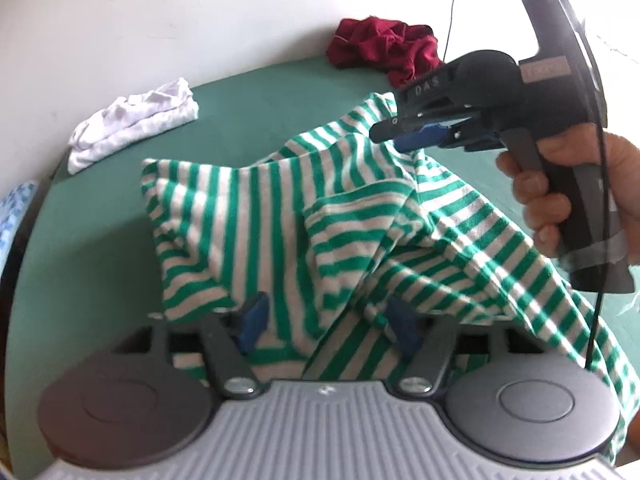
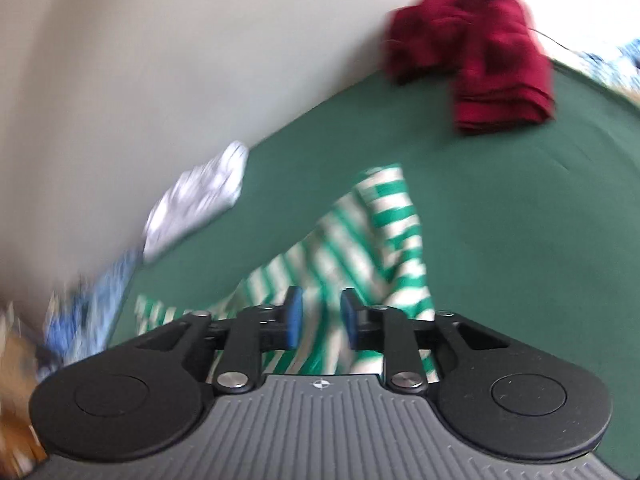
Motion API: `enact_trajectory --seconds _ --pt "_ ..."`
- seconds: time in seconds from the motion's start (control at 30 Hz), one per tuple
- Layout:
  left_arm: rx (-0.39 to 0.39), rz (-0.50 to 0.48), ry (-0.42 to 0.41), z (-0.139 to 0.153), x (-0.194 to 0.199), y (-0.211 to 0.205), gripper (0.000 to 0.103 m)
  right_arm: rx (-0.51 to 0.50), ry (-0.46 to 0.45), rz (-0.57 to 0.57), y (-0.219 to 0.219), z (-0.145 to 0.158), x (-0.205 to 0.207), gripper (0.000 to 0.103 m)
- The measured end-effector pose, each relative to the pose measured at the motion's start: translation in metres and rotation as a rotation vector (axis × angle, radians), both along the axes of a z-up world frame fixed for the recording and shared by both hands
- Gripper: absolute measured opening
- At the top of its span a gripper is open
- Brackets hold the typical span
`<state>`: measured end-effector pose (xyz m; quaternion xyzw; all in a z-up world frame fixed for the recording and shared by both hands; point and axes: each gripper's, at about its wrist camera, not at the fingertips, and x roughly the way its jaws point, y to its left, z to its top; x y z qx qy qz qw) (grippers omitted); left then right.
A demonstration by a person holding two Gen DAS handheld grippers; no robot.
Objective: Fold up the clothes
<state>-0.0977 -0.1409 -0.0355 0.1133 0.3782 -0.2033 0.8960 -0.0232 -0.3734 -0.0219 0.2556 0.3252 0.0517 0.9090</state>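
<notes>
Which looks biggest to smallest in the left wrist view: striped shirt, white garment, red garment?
1. Striped shirt, largest by far, though nearest the camera.
2-3. White garment and red garment look alike; both lie farther back, so unranked.

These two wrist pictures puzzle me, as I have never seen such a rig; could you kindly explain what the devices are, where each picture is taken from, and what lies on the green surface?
No robot arm is here: a person holds a hand tool with two fingers in each hand. Each tool carries a camera looking along its fingers.

The left picture shows the left gripper at the bottom, its blue fingers apart, with the striped shirt draped between them, not pinched. Opposite, a hand holds the right gripper over the shirt.

The right picture looks along the right gripper; its fingers stand slightly apart above the shirt, gripping nothing.

On the green surface also lie a white garment and a dark red garment.
</notes>
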Motion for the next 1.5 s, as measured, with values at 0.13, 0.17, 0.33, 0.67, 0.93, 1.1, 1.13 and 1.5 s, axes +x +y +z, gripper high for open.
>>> enact_trajectory --seconds 0.13,0.17,0.33,0.67,0.93,1.1,1.13,1.5 --pt "0.018 0.025 0.017 -0.006 -0.013 0.017 0.074 -0.032 0.012 0.077 0.014 0.005 -0.016 0.041" --pt "0.020 0.032 0.028 -0.009 -0.015 0.021 0.074 -0.028 0.011 0.093 0.015 0.005 -0.021 0.041" --pt "-0.019 0.033 0.092 -0.020 -0.015 0.023 0.071 -0.123 0.046 0.134 0.029 0.002 -0.032 0.009" --pt "-0.017 -0.006 0.070 -0.019 -0.024 0.016 0.080 -0.273 -0.108 0.277 0.079 0.036 -0.057 0.052" --pt "-0.004 -0.004 0.041 -0.012 -0.028 0.020 0.084 -0.474 -0.073 0.396 0.107 0.011 -0.047 0.009" --pt "-0.009 -0.035 0.002 -0.003 -0.038 0.021 0.089 -0.434 -0.060 0.413 0.073 0.026 -0.086 0.018" --pt "-0.015 -0.046 -0.002 -0.001 -0.039 0.020 0.090 -0.443 -0.003 0.437 0.069 0.022 -0.089 0.018" --pt "0.075 -0.286 -0.092 0.005 -0.015 -0.037 0.090 -0.344 -0.081 0.111 0.024 0.023 -0.030 0.055"
